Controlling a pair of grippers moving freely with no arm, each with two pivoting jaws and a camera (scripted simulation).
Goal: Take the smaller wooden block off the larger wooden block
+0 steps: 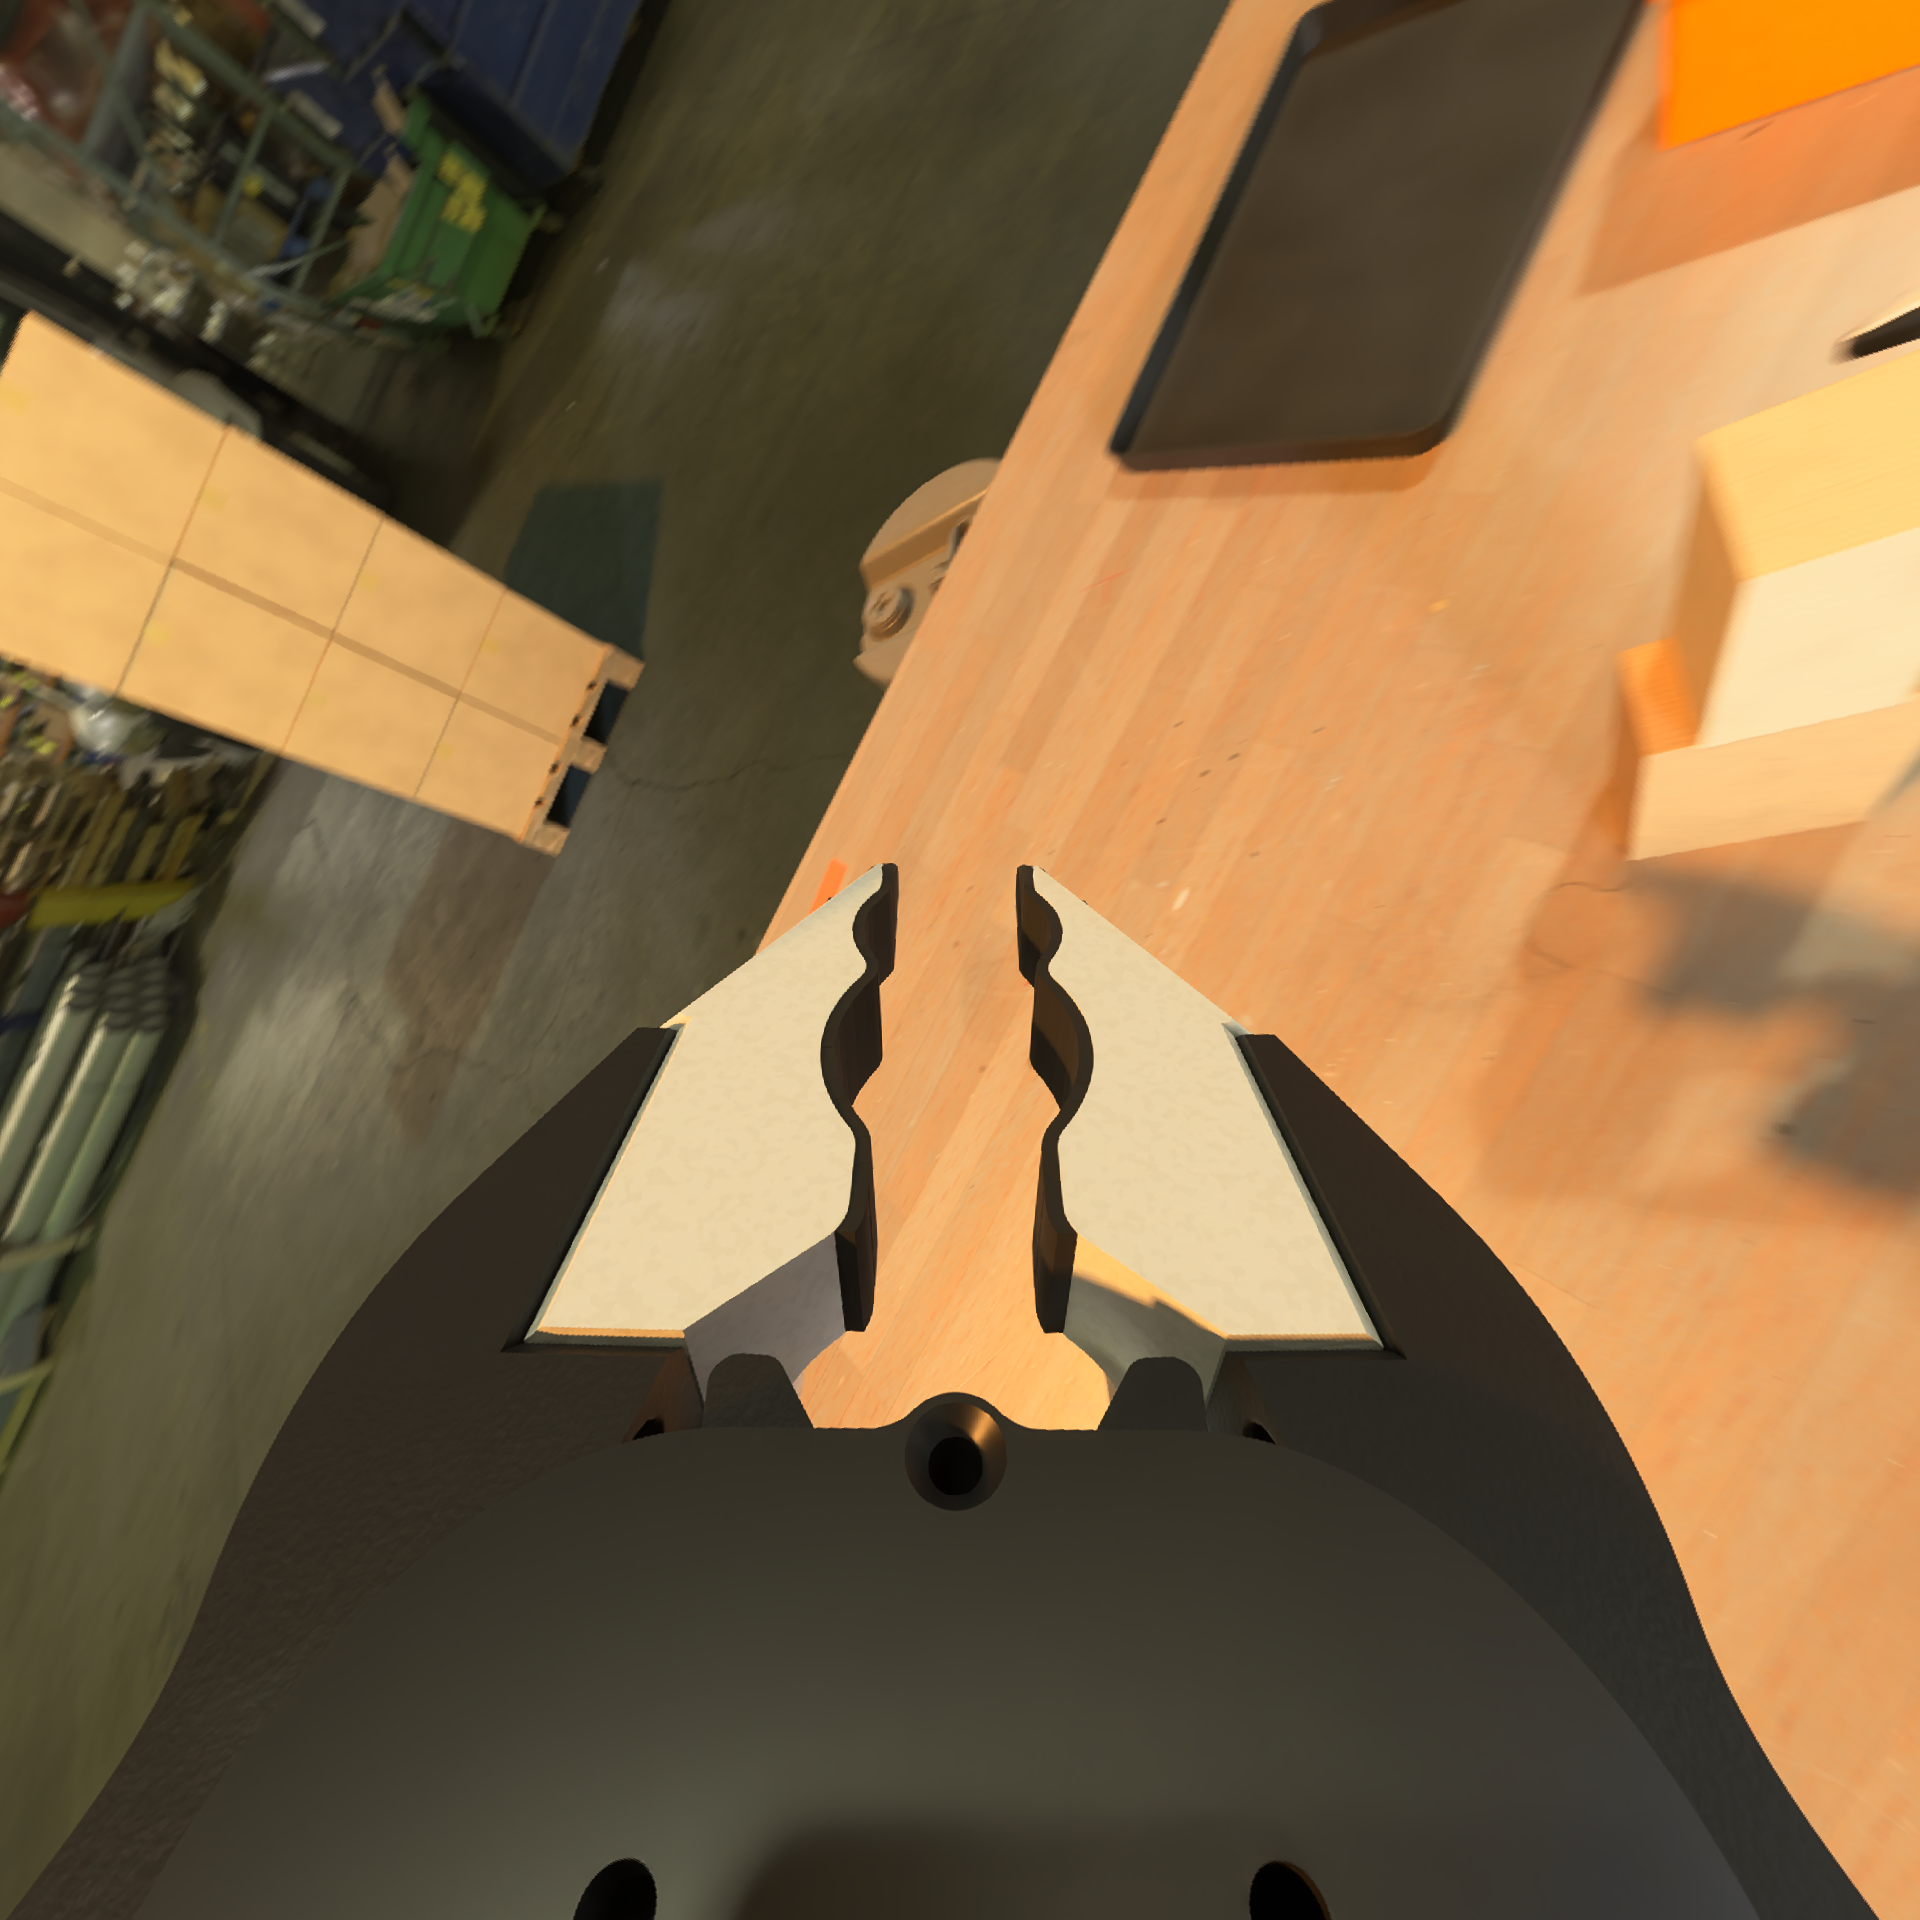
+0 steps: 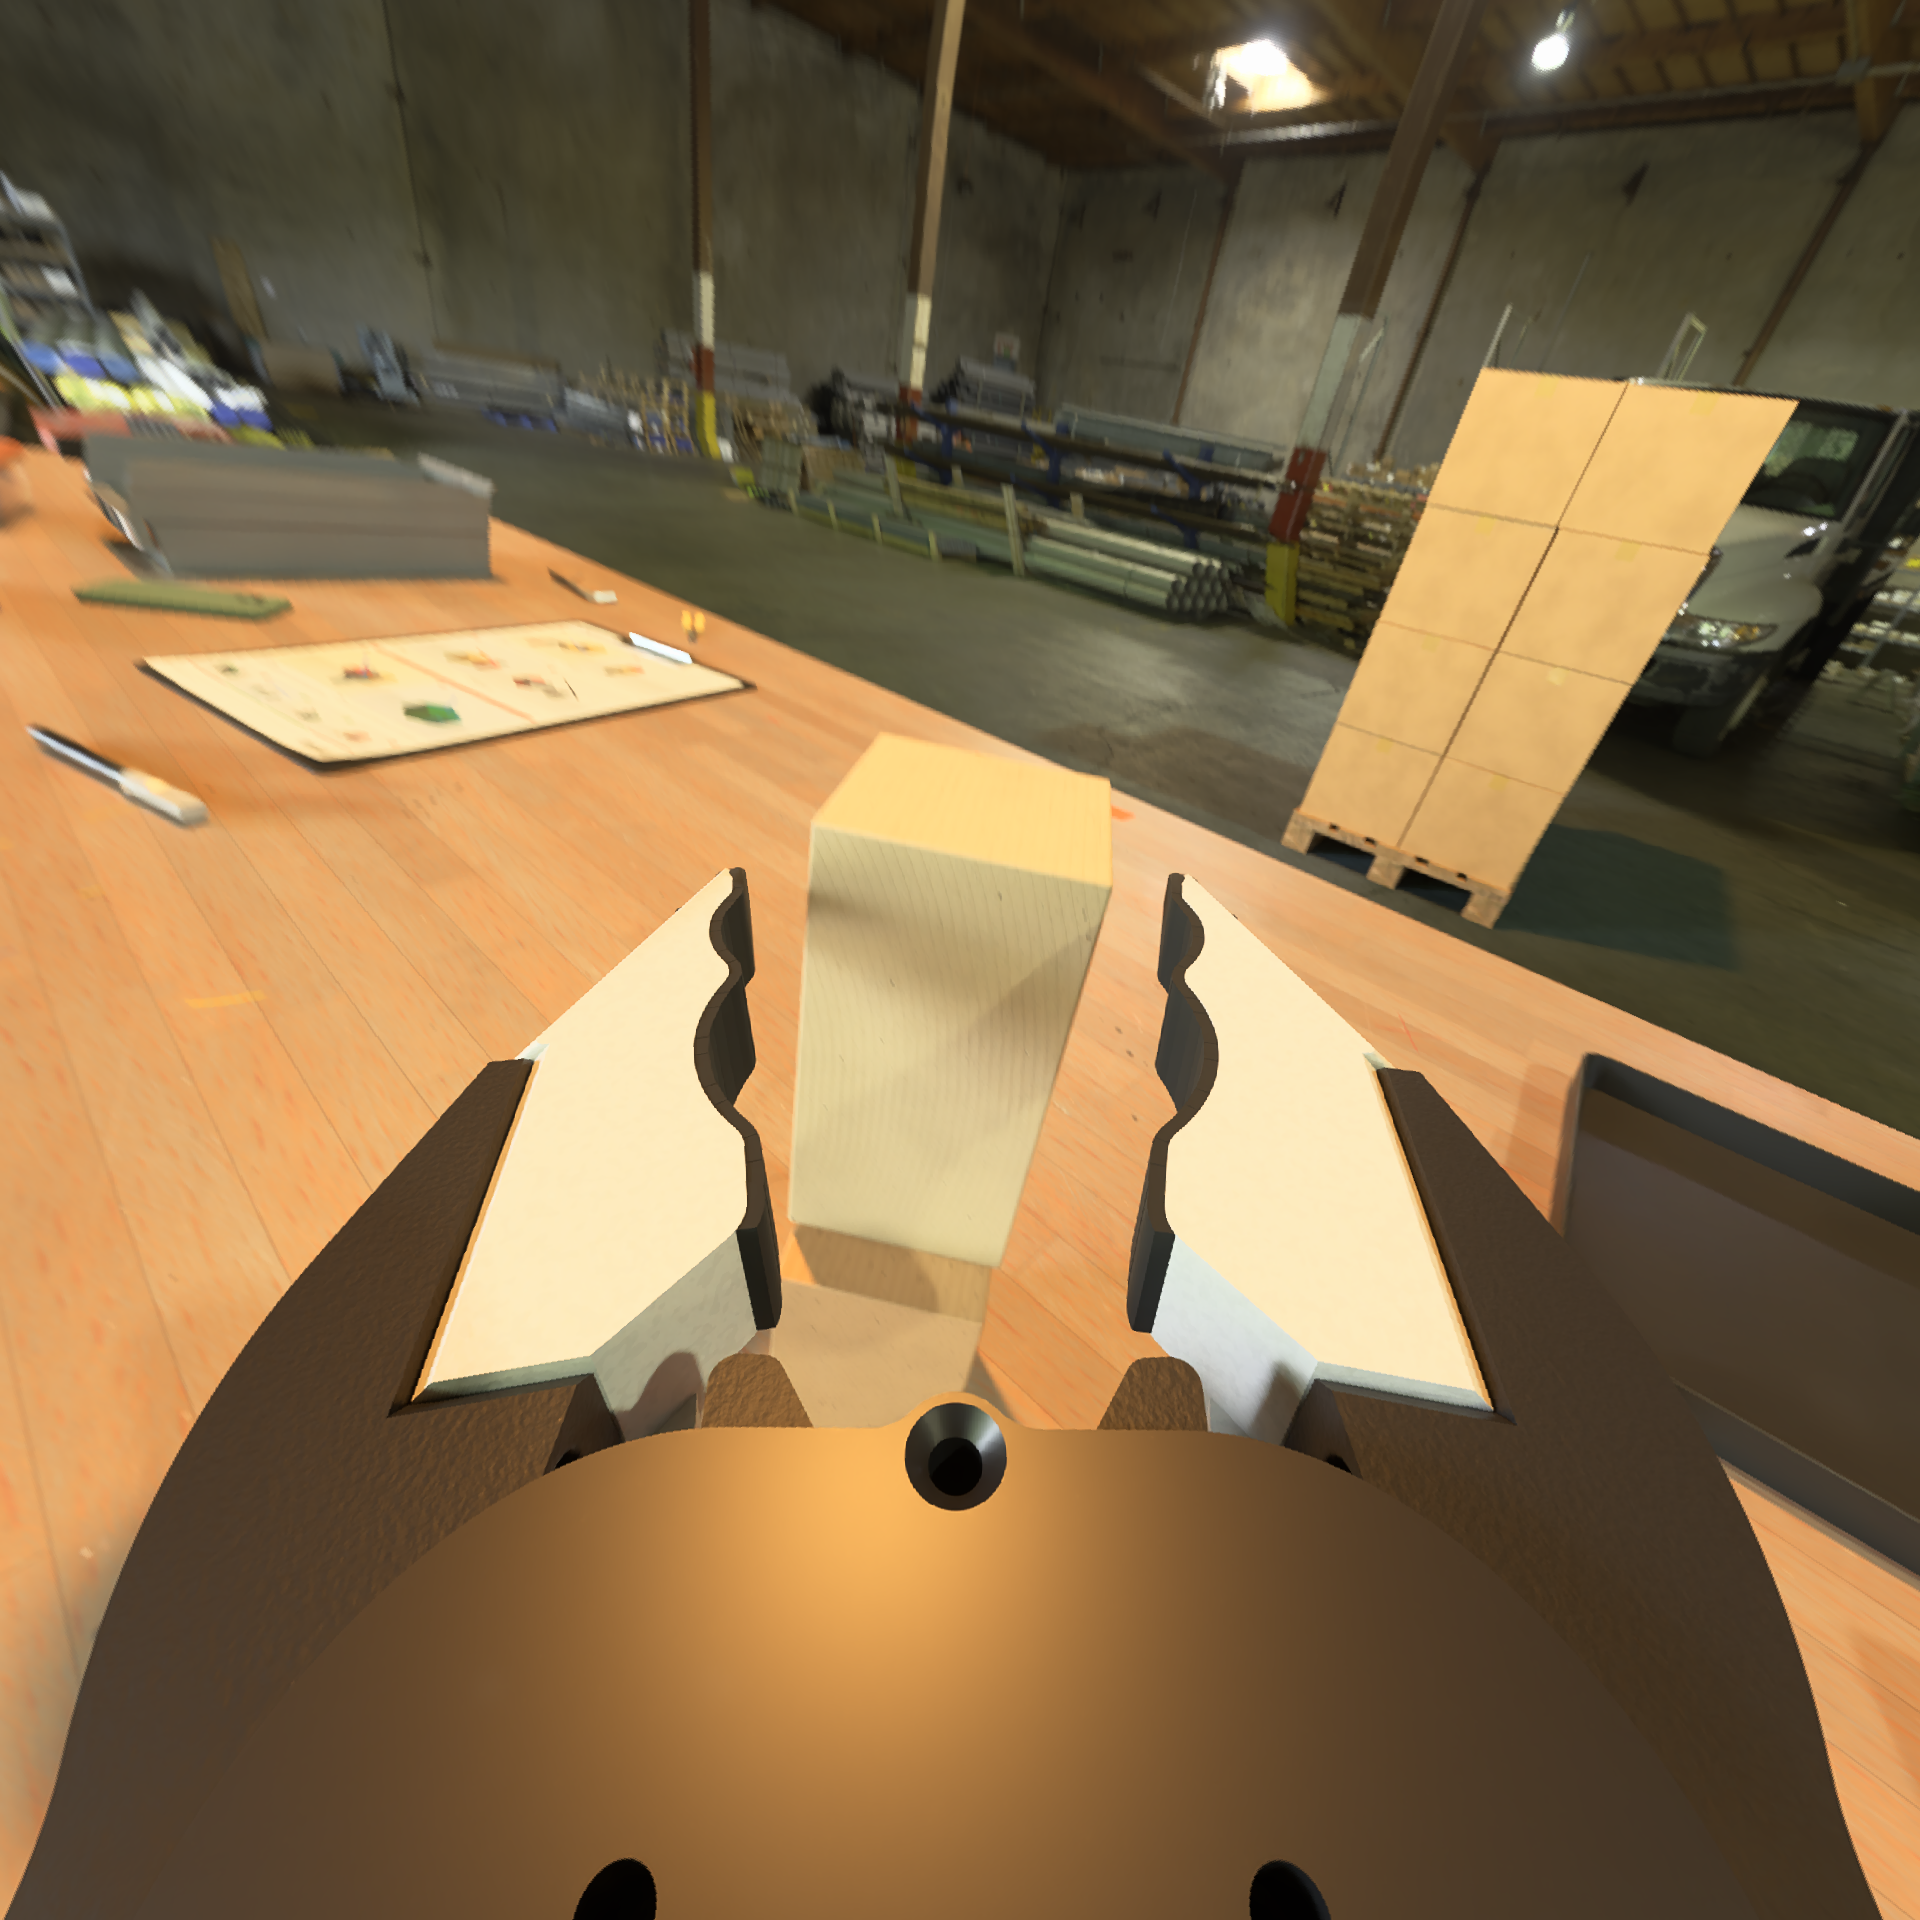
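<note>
Near the worktop's floor-side edge, your right gripper (image 2: 954, 883) has its jaws spread wide, and the smaller wooden block (image 2: 940, 997) stands upright between them with a clear gap on both sides, so nothing is gripped. That block sits on the larger wooden block (image 2: 873, 1340), of which you see only a pale slab low between the fingers (image 2: 623, 1122). In the left wrist view the same pair shows at the right side of the frame: the smaller wooden block (image 1: 1813, 582) on the larger wooden block (image 1: 1766, 779), set back from the worktop (image 1: 1247, 727) edge. Your left gripper (image 1: 956, 883) hovers over that edge with its jaws only narrowly parted and nothing between them, well apart from the blocks. A dark tray (image 1: 1351, 239) lies farther along the edge, beyond the blocks, with an orange sheet (image 1: 1777, 62) past it. In the right wrist view, a printed board (image 2: 447, 686) and a grey stack (image 2: 301, 509) lie toward the worktop's far end.
</note>
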